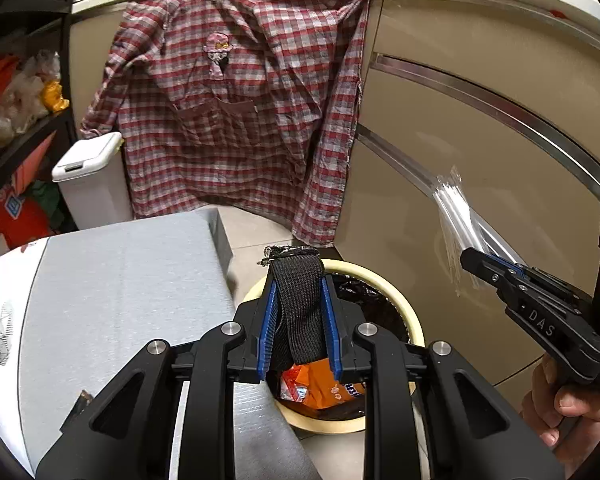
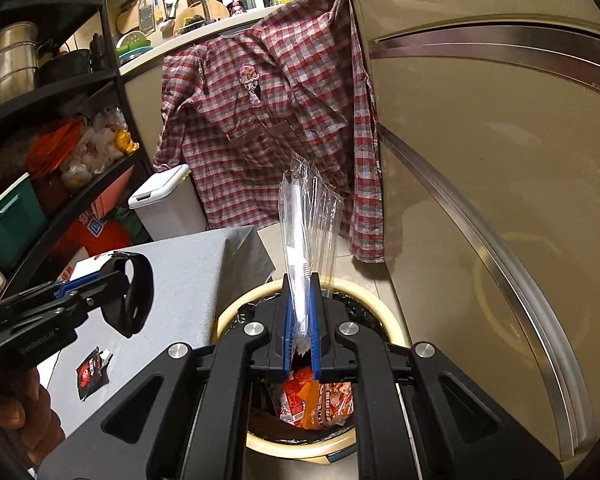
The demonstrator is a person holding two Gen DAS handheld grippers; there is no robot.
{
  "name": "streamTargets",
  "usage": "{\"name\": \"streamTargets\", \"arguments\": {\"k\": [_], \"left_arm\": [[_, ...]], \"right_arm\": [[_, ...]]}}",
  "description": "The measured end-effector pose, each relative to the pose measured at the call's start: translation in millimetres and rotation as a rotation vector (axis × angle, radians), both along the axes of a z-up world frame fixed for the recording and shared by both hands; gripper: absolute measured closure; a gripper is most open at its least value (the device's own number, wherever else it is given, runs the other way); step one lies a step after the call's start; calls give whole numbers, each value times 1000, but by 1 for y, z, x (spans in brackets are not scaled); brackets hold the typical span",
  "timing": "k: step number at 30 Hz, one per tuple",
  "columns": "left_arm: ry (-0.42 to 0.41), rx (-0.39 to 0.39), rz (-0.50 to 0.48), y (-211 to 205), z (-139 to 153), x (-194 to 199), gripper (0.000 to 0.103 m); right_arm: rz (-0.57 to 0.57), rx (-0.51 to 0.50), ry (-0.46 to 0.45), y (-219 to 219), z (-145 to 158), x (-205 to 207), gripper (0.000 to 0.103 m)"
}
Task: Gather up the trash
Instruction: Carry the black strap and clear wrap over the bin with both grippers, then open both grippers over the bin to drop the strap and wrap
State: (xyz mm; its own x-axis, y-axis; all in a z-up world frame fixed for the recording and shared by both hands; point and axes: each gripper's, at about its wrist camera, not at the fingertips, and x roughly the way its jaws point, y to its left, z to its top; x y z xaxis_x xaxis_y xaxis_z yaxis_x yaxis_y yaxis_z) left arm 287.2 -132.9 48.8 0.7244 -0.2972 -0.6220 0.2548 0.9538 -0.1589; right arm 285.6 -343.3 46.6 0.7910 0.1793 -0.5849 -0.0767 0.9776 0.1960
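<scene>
My left gripper is shut on a black elastic strap and holds it above a round cream bin lined with a black bag. Orange snack wrappers lie inside the bin. My right gripper is shut on a clear plastic wrapper that sticks up above the same bin. In the right wrist view the left gripper with the strap is at the left, over the grey table. The right gripper with the wrapper shows at the right of the left wrist view.
A small black sachet lies on the grey table. A white lidded bin stands behind the table. A plaid shirt hangs from the counter. Beige cabinet doors are on the right, a black shelf rack on the left.
</scene>
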Motion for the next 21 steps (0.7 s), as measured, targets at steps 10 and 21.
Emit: {"name": "streamTargets", "arguments": {"k": [10, 21], "left_arm": [[20, -4, -30, -15, -8, 17, 81], [40, 8, -21, -18, -14, 31, 52]], "right_arm": [[8, 14, 9, 1, -4, 11, 95], [-7, 19, 23, -3, -10, 15, 69]]}}
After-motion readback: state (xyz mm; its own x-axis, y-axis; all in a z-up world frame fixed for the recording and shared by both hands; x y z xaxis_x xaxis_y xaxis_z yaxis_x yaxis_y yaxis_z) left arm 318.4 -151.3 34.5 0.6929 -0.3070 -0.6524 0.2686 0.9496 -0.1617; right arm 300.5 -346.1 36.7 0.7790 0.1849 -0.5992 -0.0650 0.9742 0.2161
